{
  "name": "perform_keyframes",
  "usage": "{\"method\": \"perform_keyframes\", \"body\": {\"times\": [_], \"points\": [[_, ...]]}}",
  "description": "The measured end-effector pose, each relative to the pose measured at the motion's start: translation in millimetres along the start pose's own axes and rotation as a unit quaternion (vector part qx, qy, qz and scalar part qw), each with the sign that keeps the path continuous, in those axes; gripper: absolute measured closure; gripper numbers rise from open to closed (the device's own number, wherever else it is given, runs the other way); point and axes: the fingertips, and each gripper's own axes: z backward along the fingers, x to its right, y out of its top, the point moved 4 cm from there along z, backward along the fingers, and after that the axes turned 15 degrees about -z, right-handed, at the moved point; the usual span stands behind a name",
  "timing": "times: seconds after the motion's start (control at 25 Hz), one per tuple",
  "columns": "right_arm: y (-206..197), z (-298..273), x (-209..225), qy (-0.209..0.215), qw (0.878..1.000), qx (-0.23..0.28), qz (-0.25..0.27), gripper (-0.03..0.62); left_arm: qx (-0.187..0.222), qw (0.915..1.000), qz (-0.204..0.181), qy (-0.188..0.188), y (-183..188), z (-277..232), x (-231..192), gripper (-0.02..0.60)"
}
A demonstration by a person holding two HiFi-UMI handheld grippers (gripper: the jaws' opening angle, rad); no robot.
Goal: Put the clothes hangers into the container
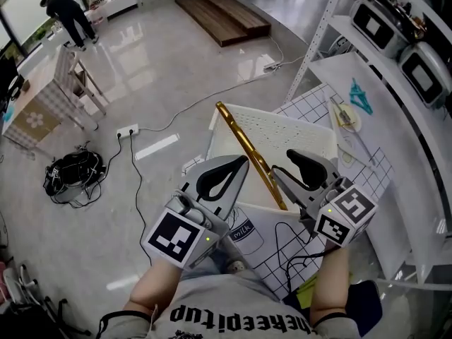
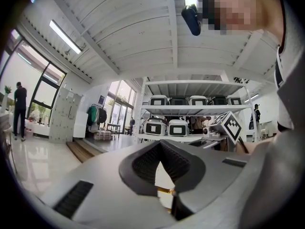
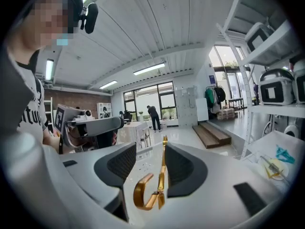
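**A:** Where's the hanger?

**B:** The gold hanger (image 1: 248, 149) leans slanted in the white container (image 1: 300, 138), with its top end above the rim. Its hook sits between the right gripper's (image 3: 151, 149) spread jaws and doesn't look pinched.

**A:** Which step is this?

**B:** Letting go, I'd say. Next, that gripper needs to back away without snagging the hook. The left gripper's (image 2: 159, 144) tips are pressed together on nothing.

**A:** Materials?

**B:** The hanger is thin, shiny metal. The container is matte and dotted with small holes.

A glossy floor (image 1: 176, 69) holds a wooden platform (image 1: 222, 13) beside white shelving (image 1: 406, 143).
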Motion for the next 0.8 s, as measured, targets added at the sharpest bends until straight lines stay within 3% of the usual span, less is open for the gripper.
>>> {"method": "perform_keyframes", "body": {"times": [0.24, 0.64, 0.8], "points": [[7.8, 12.7, 2.0, -0.005, 1.0, 0.026, -0.002, 0.389, 0.002, 0.9999, -0.001, -0.012, 1.1, -7.8, 6.2, 0.561], [16.2, 43.9, 6.7, -0.053, 0.995, 0.078, -0.013, 0.567, 0.013, 0.9989, 0.005, -0.045, 6.0, -22.7, 23.3, 0.563], [15.7, 54.3, 6.7, -0.067, 0.994, 0.086, -0.014, 0.586, 0.02, 0.9979, 0.007, -0.062, 9.4, -30.7, 31.5, 0.561]]}}
